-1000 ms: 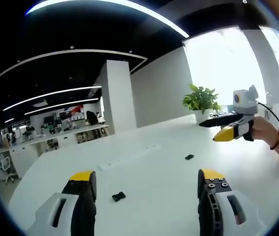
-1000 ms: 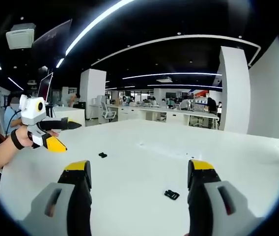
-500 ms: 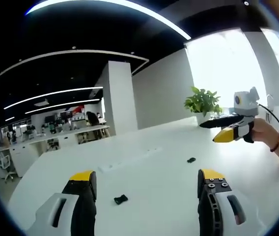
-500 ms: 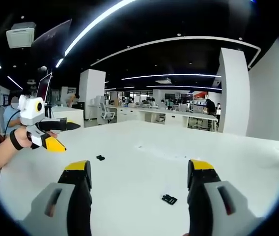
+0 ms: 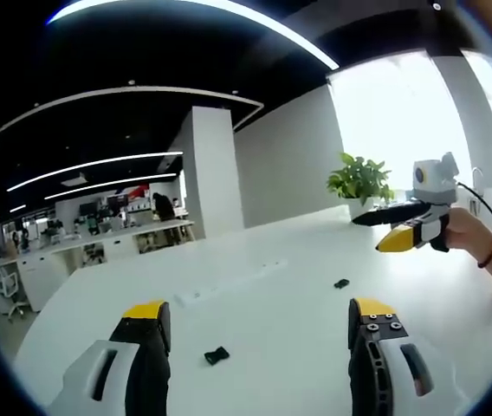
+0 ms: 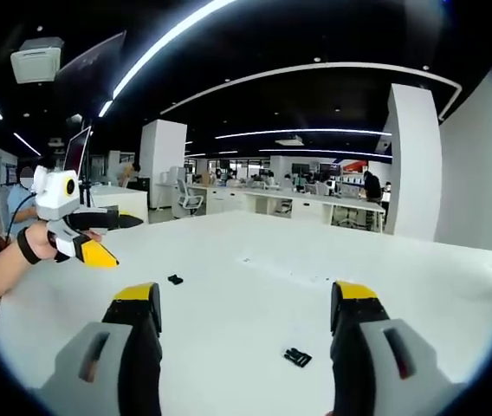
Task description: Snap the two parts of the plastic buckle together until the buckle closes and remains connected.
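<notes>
On the wide white tabletop (image 5: 255, 321) lie two small black plastic buckle parts, well apart and not joined. In the left gripper view, one buckle part (image 5: 216, 354) sits near and between the yellow-tipped jaws of the left gripper (image 5: 258, 314), which stand wide apart with nothing between them; the other buckle part (image 5: 341, 283) lies farther off toward the right. The right gripper (image 5: 385, 227), held in a hand (image 5: 467, 234) with a wristband, hovers above the table near a green potted plant (image 5: 360, 180). In the right gripper view its own jaws likewise gape, released, one part (image 6: 297, 356) between them on the table, the second (image 6: 175, 279) beyond to the left, below the hand-held left gripper. A white pillar (image 6: 416, 160) stands behind.
</notes>
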The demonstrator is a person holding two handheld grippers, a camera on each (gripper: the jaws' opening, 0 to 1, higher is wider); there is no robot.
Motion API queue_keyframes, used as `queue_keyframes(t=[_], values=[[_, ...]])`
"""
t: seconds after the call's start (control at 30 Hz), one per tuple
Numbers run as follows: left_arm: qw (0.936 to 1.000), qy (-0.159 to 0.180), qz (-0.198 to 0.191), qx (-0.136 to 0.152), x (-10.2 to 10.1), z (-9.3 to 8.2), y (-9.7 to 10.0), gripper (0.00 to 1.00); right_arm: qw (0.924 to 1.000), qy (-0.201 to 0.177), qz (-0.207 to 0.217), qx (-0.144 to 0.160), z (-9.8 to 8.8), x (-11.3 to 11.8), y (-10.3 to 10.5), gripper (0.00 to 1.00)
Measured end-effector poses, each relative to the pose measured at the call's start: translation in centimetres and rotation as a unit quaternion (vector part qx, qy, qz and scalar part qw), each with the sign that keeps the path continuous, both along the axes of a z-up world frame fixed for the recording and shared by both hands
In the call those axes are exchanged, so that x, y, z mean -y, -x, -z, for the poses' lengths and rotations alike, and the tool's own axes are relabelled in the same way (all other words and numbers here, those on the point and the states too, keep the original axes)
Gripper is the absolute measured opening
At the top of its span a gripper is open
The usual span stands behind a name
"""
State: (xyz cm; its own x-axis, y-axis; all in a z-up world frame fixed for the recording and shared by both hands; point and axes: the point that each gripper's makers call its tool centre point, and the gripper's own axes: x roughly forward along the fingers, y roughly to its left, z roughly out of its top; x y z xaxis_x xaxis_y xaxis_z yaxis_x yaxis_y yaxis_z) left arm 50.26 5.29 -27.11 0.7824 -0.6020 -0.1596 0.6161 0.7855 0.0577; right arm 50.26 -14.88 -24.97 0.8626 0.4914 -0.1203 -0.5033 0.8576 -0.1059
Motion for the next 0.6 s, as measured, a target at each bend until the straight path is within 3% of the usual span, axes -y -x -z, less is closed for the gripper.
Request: queue_keyframes(t=[0.6], values=[[1.0, 0.003, -0.002, 0.001, 0.02, -0.3, -0.91, 0.85, 1.0, -0.005, 0.001, -0.008, 0.25, -0.08, -0.71, 0.8]])
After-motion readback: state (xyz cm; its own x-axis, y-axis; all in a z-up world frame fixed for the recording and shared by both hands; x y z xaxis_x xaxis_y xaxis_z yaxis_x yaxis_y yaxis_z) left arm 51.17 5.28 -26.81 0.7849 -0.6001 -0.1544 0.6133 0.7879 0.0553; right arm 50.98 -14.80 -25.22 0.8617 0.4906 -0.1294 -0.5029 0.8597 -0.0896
